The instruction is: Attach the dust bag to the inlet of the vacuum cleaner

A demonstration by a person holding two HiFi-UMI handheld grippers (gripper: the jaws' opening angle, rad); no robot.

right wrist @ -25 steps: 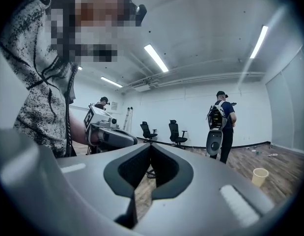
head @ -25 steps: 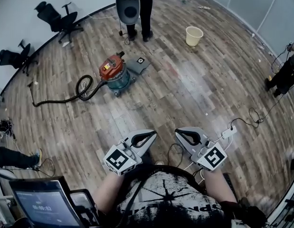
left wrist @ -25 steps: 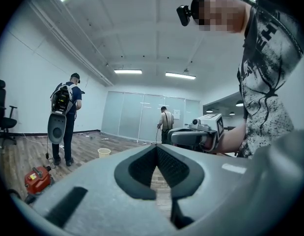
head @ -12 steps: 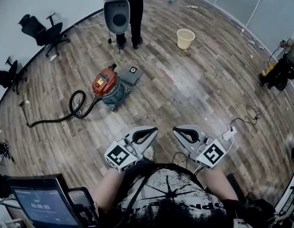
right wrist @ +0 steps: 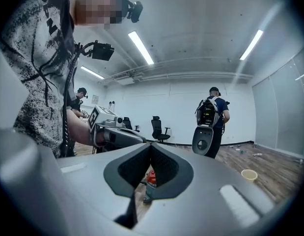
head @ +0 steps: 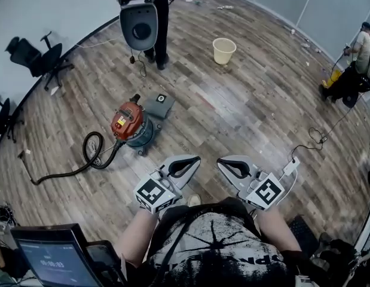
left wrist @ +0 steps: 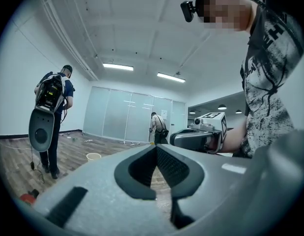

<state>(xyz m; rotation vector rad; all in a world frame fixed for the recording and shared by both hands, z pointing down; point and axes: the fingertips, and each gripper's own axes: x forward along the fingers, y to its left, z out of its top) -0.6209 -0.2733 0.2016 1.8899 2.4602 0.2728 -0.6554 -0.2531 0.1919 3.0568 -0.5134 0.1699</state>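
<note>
Black swivel chairs (head: 38, 58) stood by the wall. A black ribbed hose (head: 83, 160) lay coiled on the wood-plank floor (head: 262, 100), running to the round vacuum cleaner (head: 130, 124) with orange lid and teal drum. The flat grey dust bag (head: 158, 105) with black collar lay on the floor just beside it. Left tool (head: 190, 162) and right tool (head: 226, 163), both grey plastic, had jaws together and held nothing, well short of the bag. A cream bucket (head: 223, 51) stood beyond.

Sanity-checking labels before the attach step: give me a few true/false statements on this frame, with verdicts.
1. The left gripper and right gripper both have shut, empty jaws. True.
2. The dust bag is already on the vacuum cleaner's inlet. False: it lies on the floor beside it.
3. A beige bucket stands on the floor beyond the vacuum cleaner. True.
4. The black hose is in the right gripper. False: it lies on the floor.
</note>
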